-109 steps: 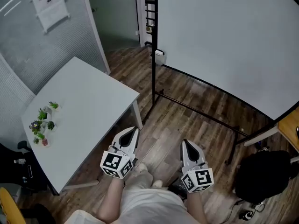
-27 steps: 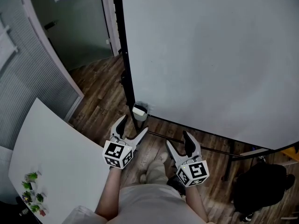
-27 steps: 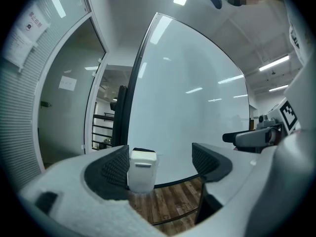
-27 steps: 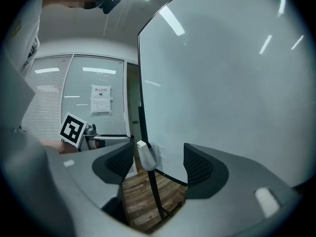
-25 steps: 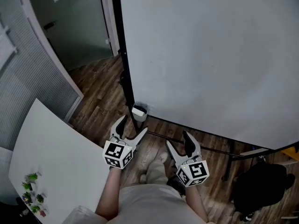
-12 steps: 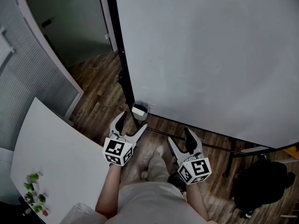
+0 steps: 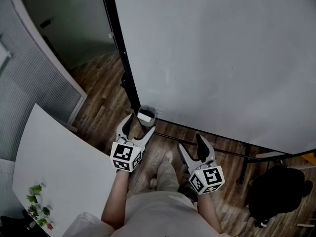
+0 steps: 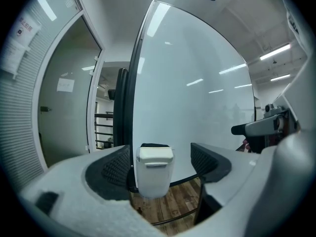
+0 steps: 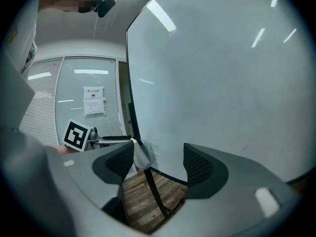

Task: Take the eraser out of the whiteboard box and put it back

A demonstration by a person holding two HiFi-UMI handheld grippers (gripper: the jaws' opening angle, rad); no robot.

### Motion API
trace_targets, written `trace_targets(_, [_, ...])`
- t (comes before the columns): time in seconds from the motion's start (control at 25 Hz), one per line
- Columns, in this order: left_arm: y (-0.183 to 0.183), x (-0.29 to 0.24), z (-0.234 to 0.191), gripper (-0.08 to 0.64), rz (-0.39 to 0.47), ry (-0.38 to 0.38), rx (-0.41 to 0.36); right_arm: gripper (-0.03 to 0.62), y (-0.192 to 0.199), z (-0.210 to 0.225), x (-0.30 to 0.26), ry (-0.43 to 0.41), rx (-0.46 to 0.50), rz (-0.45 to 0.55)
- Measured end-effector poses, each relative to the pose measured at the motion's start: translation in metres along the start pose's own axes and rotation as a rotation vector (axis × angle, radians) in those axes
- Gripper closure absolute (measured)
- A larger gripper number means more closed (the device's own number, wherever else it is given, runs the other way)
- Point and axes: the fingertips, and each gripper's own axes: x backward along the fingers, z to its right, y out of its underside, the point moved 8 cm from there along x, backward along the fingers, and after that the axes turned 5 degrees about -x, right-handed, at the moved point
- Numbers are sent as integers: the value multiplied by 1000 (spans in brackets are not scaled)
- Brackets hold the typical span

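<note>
Head view: the whiteboard box (image 7: pixel 146 116) is clipped to the lower left corner of the whiteboard (image 7: pixel 212 58), by the dark frame post (image 7: pixel 123 78). The left tool (image 7: pixel 139 126) sits just below the box and points up at it. The box is just ahead of its tips, apart, no contact. The right tool (image 7: pixel 191 144) is further right and lower, well apart from the box, so the left hand is clearly nearer. A white tabletop (image 7: pixel 54 167) is at lower left and is not involved.

Left gripper view: the box stands upright, dead ahead and centred between the two jaws, long axis vertical. A dark strip at its top rim is probably the eraser (image 8: pixel 154 145), still inside. The jaws are wide apart and closing slightly. The box shows in the gap, but the pads don't press on it and nothing is held. I judge the next move is a short push forward and a little up, to reach the eraser from the top.

Right gripper view: the jaws are spread and empty. The box (image 9: pixel 139 154) is off to the left, at the left jaw's tip and farther away. Wood floor (image 9: pixel 143 201) shows below.
</note>
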Motion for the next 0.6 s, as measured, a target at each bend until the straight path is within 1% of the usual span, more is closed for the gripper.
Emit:
trace_targets(0.16, [2, -6, -1, 190, -7, 6, 6, 275, 1, 2, -6, -3, -2, -12])
trace_targets(0.6, [3, -15, -10, 209, 0, -20, 1, 275, 4, 2, -25, -35, 0, -48])
